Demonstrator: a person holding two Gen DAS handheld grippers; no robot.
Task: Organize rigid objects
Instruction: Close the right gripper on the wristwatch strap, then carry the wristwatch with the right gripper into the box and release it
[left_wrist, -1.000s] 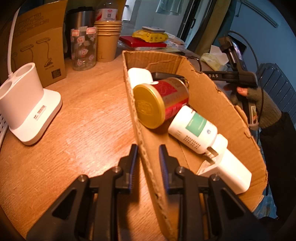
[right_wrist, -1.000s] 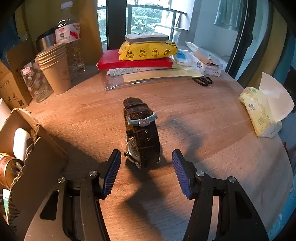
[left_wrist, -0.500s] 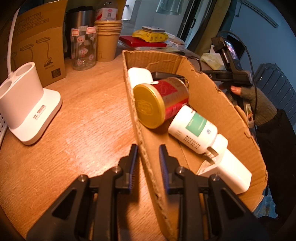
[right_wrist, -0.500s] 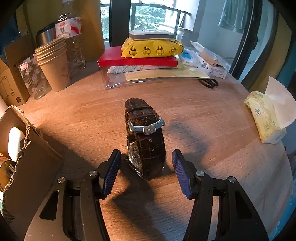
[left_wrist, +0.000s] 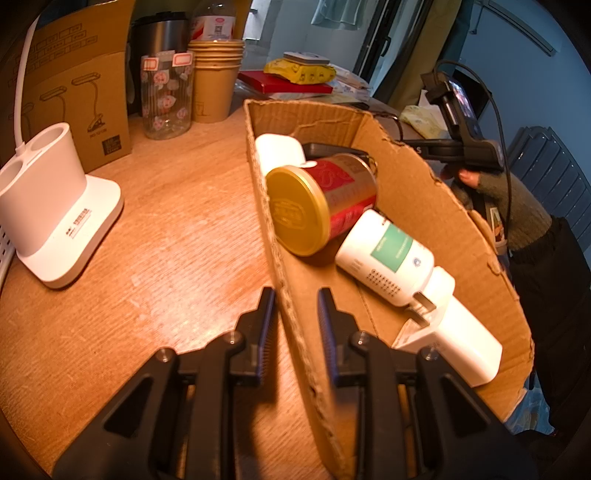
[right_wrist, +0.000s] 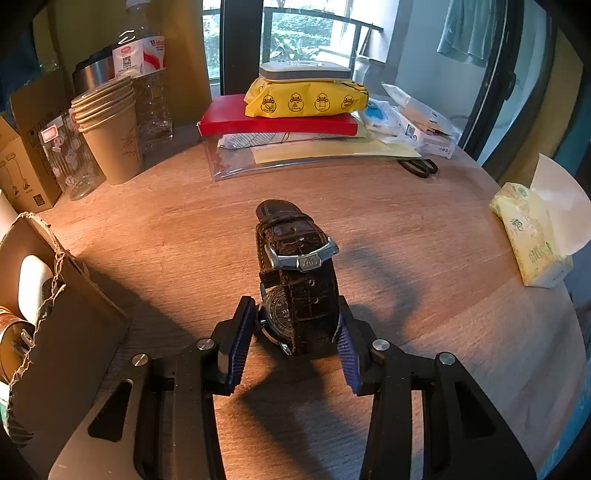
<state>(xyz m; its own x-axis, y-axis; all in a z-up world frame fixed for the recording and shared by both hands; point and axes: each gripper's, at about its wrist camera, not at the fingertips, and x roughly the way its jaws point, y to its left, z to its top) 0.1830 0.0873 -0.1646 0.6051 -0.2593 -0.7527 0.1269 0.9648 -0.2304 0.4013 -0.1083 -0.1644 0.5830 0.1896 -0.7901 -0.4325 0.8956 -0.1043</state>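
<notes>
Watch (right_wrist: 299, 291) sits between closing right gripper (right_wrist: 293, 345) fingers (right_wrist: 240, 343).

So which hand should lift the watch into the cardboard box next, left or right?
Right. The right gripper is closing with the watch between its pads, while the left gripper is clamped on the cardboard box wall, steadying it.

The left gripper (left_wrist: 293, 325) clamps the cardboard box's (left_wrist: 424, 192) near-left wall; a red can (left_wrist: 325, 203) lies inside.
</notes>
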